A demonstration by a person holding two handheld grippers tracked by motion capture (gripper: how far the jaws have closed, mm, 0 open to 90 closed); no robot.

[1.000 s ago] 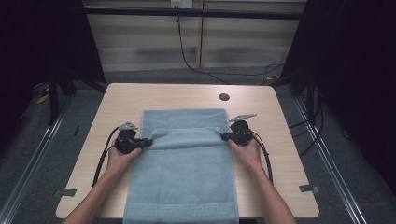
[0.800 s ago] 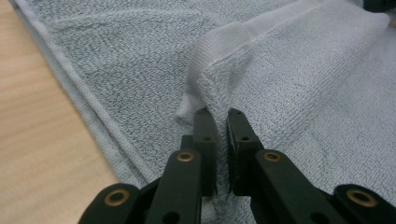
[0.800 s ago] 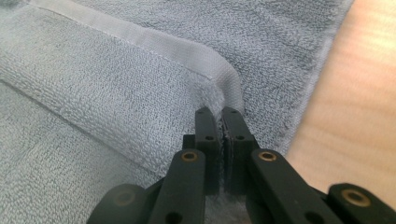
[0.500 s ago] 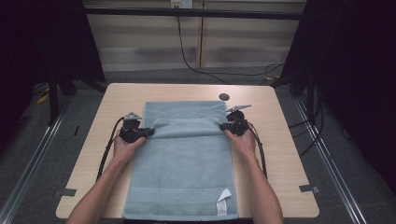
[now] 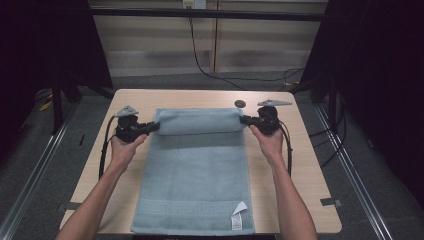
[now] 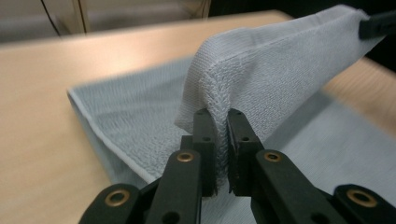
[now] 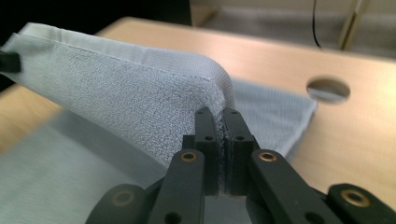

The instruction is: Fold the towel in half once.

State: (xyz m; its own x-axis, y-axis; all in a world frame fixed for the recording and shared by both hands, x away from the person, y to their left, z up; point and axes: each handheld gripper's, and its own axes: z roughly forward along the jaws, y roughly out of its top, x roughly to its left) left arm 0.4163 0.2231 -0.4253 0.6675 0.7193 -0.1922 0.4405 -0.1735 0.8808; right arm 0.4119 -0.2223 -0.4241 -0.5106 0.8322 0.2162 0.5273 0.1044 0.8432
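bare table (image 5: pixel 305 165) flanking towel (image 5: pixel 197 175)

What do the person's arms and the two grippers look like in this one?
Both forearms are bare, no sleeves. The left gripper and right gripper are black, each topped by a grey three-cornered plate and trailing a black cable. Up close, the jaws are flat black bars with brass-coloured rivets.

Three cameras on one table

The high view looks forward and down on the table (image 5: pixel 300 165); each gripper view looks close along its jaws, both sharing the towel's (image 5: pixel 197 165) lifted fold.
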